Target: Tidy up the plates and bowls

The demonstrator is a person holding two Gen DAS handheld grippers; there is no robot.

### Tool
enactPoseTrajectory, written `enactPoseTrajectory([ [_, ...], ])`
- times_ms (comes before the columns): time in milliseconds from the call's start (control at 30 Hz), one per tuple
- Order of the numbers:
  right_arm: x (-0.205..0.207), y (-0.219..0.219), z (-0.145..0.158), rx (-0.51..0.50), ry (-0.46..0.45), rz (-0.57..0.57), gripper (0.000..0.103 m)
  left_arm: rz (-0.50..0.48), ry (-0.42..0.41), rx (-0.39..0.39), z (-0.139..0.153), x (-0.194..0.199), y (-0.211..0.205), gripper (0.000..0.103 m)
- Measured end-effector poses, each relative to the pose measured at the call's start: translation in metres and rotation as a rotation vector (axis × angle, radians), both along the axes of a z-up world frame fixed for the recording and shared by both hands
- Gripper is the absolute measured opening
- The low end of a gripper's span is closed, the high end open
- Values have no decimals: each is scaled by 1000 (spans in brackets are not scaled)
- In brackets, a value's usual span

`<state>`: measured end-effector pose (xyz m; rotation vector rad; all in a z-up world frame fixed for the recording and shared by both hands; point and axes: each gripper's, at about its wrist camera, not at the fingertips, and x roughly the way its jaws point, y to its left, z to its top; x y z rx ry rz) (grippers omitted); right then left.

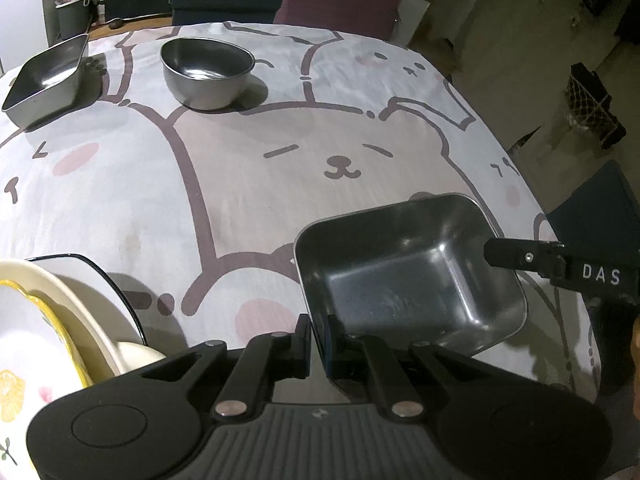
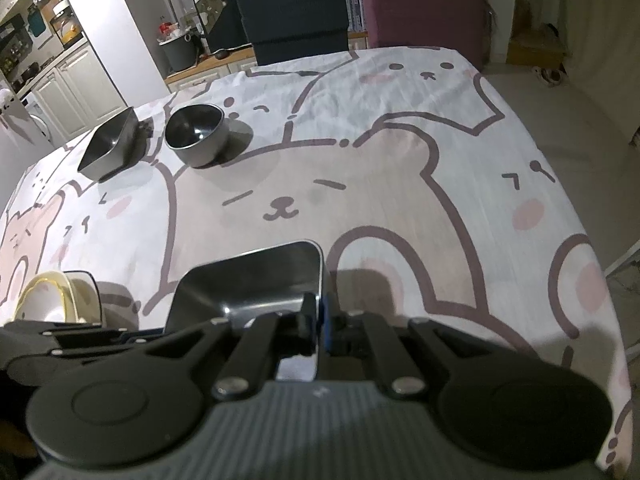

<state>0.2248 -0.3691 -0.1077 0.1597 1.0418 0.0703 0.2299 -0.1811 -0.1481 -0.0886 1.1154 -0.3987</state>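
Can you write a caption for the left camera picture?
Both grippers pinch a square metal dish above the bear tablecloth.

- A table (image 1: 280, 184) draped in a white cloth printed with cartoon bears.
- At eleven o'clock, a round steel bowl (image 1: 207, 72).
- At ten o'clock beside it, a square steel dish (image 1: 48, 80).
- At seven o'clock, stacked ceramic plates (image 1: 60, 320).
- At five o'clock, a second square steel dish (image 1: 408, 272).

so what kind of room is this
Most likely a home dining area open to a kitchen: a table under a cartoon bear tablecloth, upholstered chairs at its far edge, white kitchen cabinets beyond, and steel bowls set out.
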Motion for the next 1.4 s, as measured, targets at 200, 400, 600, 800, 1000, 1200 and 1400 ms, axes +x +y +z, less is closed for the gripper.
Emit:
enactPoseTrajectory([
  [200,1,0,-3,-7,14,1,4,-14,-3,2,-1,0,-1,9],
  [400,2,-2,-5,-8,26,-3,4,-21,-5,-4,0,-1,-2,9],
  [600,3,-4,-10,-13,51,-12,4,-34,-6,-11,1,-1,-3,9],
  [800,7,-6,-16,-17,75,-26,4,-48,-4,-9,1,-3,-4,11],
  [1000,8,-9,-21,-24,96,-37,4,-50,-6,-9,2,-3,-5,11],
  [1200,8,-10,-23,-19,101,-37,5,-53,-6,-6,2,-4,-5,12],
  [1400,7,-11,-24,-4,111,-29,17,-54,-7,-6,3,-4,-5,14],
])
